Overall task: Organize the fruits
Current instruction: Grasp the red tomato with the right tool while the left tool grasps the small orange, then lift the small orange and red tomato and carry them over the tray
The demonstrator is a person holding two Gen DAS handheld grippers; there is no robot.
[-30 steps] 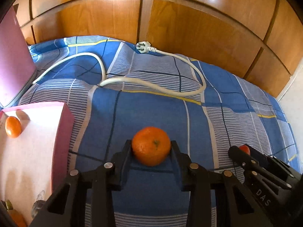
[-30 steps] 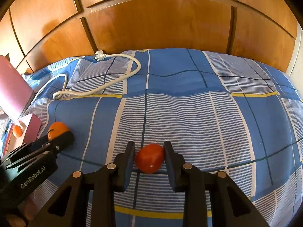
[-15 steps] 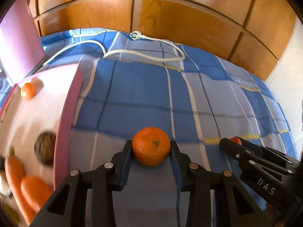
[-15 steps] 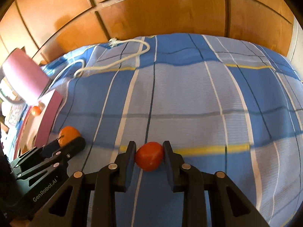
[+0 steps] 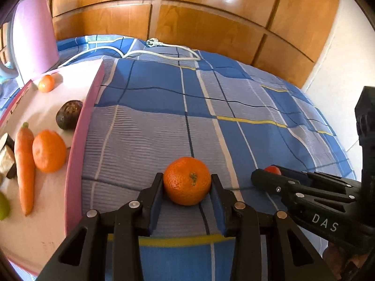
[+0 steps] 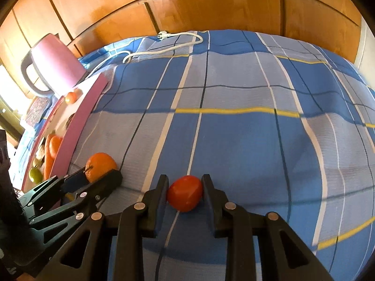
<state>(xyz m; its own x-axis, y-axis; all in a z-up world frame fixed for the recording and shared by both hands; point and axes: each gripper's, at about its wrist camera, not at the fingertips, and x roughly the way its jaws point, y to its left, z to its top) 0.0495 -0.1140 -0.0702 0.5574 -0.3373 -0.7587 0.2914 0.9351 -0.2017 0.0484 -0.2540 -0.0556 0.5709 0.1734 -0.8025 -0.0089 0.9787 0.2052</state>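
Gripping a mandarin (image 5: pixel 187 180) between both fingers, the left gripper (image 5: pixel 187 187) is holding it above the near part of the blue checked bedspread (image 5: pixel 234 121), just right of the pink box (image 5: pixel 79 140). The right gripper (image 6: pixel 185 193) is clamping a red tomato (image 6: pixel 185 193) in the same way, its two fingers pressing against the fruit's sides, over the near middle of the bedspread. Both grippers are sitting side by side, the left one nearer the box.

Inside the box, a carrot (image 5: pixel 23 166) is lying beside a second mandarin (image 5: pixel 48 151); a dark round fruit (image 5: pixel 69 114), possibly an avocado, is resting against the box's right wall, and a small mandarin (image 5: pixel 46 83) is sitting at its far end. A white power cable (image 5: pixel 164 55) is trailing along the far edge of the bedspread, below the wooden wardrobe doors (image 5: pixel 211 18).
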